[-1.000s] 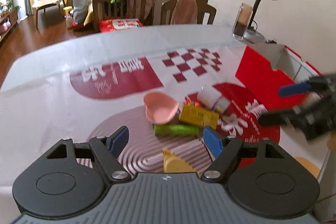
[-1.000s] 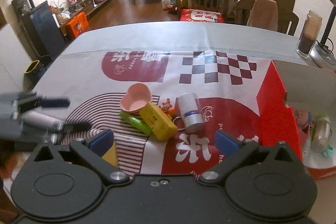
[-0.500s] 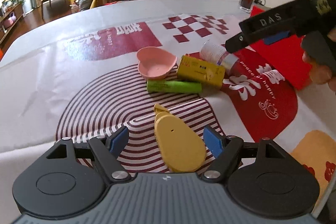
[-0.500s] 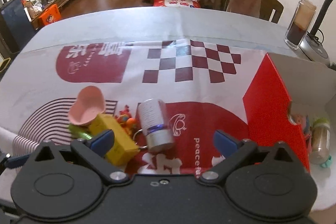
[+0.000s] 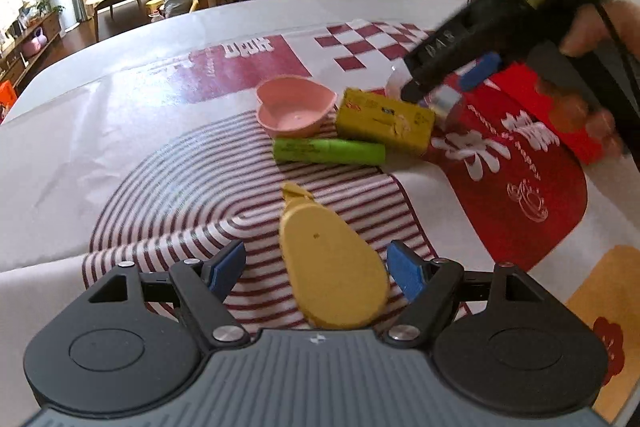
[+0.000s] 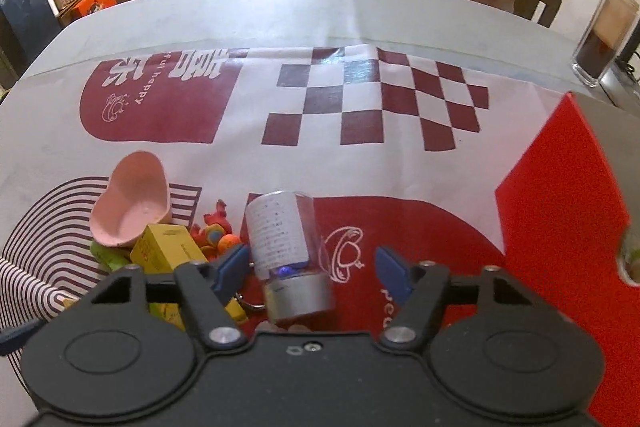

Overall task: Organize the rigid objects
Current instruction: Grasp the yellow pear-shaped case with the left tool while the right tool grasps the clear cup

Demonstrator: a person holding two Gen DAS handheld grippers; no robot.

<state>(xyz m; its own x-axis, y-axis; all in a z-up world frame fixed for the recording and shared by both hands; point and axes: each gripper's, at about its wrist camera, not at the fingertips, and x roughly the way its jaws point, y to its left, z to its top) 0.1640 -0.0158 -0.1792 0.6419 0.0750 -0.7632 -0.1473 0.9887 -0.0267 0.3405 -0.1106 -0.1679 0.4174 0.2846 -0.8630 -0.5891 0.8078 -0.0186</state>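
A flat yellow pear-shaped piece [image 5: 332, 267] lies on the striped mat between the blue pads of my left gripper [image 5: 316, 269], which is open with gaps on both sides. A white-labelled cylinder with a silver cap [image 6: 280, 231] lies on its side between the pads of my right gripper [image 6: 312, 267]. Its jaws are closing; the left pad is close to the cylinder and the right pad stands clear. The right gripper [image 5: 452, 79] also shows from the side in the left wrist view, held by a hand. Beside the cylinder are a yellow box [image 5: 384, 121], a green tube [image 5: 328, 151] and a pink heart-shaped bowl [image 5: 294, 105].
A small orange toy [image 6: 216, 231] and a key ring lie between the yellow box [image 6: 160, 247] and the cylinder. An open red box [image 6: 560, 227] stands on the right. A glass jar [image 6: 604, 35] is at the far right corner. Chairs stand behind the table.
Both grippers have come down and forward toward the table. The right jaws have narrowed around the cylinder. The yellow pear-shaped piece now sits between the left pads.
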